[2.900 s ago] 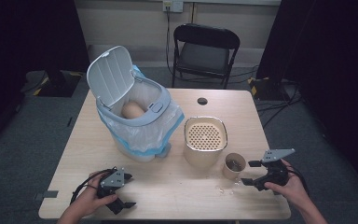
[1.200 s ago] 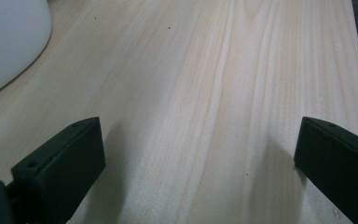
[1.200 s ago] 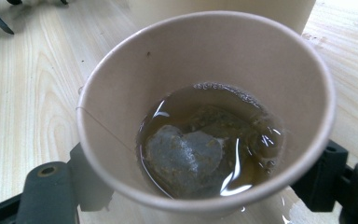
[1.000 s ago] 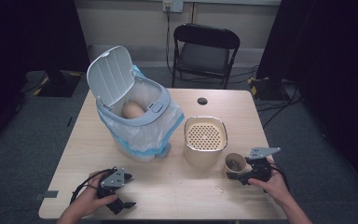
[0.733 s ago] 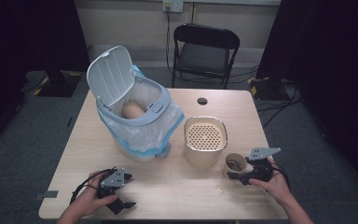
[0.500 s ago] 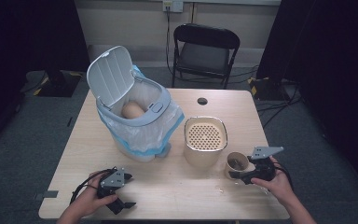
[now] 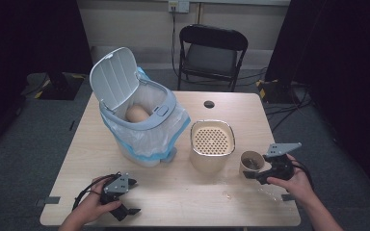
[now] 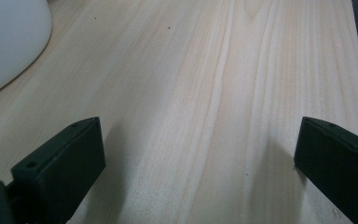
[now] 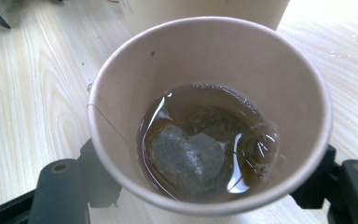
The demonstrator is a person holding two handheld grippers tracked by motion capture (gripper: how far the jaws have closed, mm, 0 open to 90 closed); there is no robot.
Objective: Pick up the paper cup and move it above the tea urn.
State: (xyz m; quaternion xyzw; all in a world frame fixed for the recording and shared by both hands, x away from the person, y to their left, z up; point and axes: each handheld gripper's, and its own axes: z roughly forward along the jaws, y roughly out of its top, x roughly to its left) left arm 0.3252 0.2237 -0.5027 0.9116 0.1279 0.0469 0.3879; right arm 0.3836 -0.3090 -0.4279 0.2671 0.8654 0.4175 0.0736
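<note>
high view: right gripper [image 7: 260,174] jaws clamp paper cup [image 7: 251,162] near table edge [image 7: 289,192].

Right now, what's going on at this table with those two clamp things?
A person sits at a wooden table with a gripper in each hand. The right gripper has just closed its jaws on a paper cup holding brown liquid and a tea bag. The left gripper rests open on the table. Nearby stand a beige strainer container and a lined bin with its lid up.

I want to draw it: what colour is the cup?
Light brown cup, clearest in the right gripper view.
</note>
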